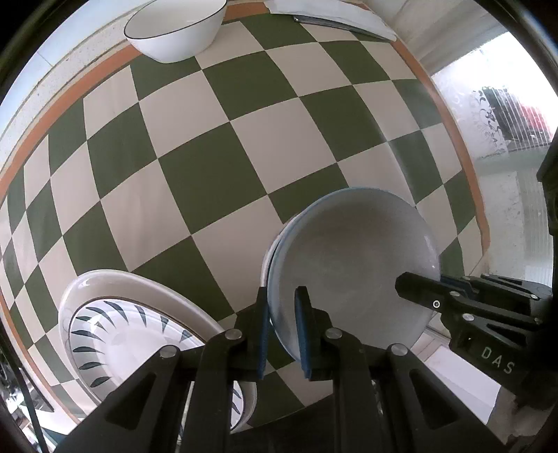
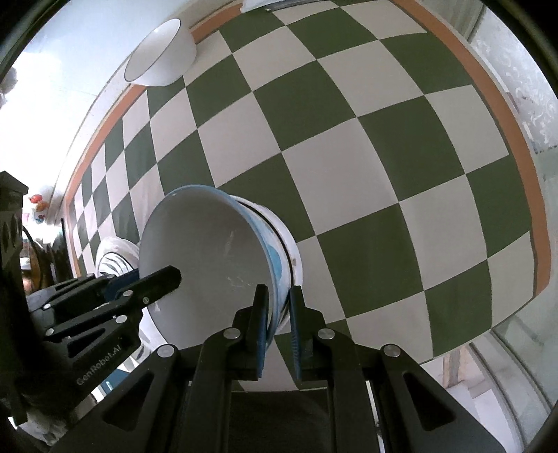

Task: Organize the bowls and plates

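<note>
A blue-rimmed white bowl [image 1: 352,265] sits nested in another white bowl on the checkered cloth. My left gripper [image 1: 281,296] is shut on its near-left rim. My right gripper [image 2: 279,296] is shut on the opposite rim of the same bowl [image 2: 209,265]; the lower white bowl [image 2: 291,251] shows behind it. The right gripper also shows in the left wrist view [image 1: 415,287], and the left gripper in the right wrist view [image 2: 167,277]. A white plate with dark leaf marks [image 1: 132,324] lies at the left, also visible in the right wrist view [image 2: 111,256].
A white bowl with a thin dark rim [image 1: 174,31] stands at the far edge of the green-and-white checkered cloth [image 1: 244,146], also in the right wrist view [image 2: 160,55]. A folded white cloth with a dark item [image 1: 334,17] lies at the far right.
</note>
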`<action>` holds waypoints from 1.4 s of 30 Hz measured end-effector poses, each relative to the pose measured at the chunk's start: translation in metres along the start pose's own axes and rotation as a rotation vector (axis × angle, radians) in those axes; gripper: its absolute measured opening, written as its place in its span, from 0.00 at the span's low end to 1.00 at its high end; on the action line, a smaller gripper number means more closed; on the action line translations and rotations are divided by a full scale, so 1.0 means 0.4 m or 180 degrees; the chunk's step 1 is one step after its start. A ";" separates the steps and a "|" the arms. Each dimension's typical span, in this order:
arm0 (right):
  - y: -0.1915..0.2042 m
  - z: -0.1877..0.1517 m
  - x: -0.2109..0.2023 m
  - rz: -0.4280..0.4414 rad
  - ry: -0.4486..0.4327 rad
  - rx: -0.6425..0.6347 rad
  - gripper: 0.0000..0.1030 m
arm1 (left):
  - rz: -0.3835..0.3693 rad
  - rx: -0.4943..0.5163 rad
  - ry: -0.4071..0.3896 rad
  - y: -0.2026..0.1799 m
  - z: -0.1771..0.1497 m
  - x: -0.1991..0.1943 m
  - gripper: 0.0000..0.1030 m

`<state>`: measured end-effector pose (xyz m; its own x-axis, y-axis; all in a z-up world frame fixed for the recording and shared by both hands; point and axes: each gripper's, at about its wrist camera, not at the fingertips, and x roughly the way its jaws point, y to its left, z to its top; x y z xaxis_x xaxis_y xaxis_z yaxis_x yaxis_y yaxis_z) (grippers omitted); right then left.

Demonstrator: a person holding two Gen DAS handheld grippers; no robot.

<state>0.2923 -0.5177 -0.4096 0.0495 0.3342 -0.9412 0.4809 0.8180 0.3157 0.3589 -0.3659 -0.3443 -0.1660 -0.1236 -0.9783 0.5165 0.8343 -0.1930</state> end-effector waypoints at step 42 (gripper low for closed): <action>0.295 0.710 0.099 0.0331 -0.0408 -0.0217 0.13 | -0.0070 -0.0922 -0.0546 0.418 0.518 -0.047 0.10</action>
<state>0.5998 -0.5410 -0.4437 0.2092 0.3598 -0.9093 0.4071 0.8134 0.4155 0.6226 -0.3355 -0.3734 -0.0180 -0.2114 -0.9772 0.2500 0.9454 -0.2092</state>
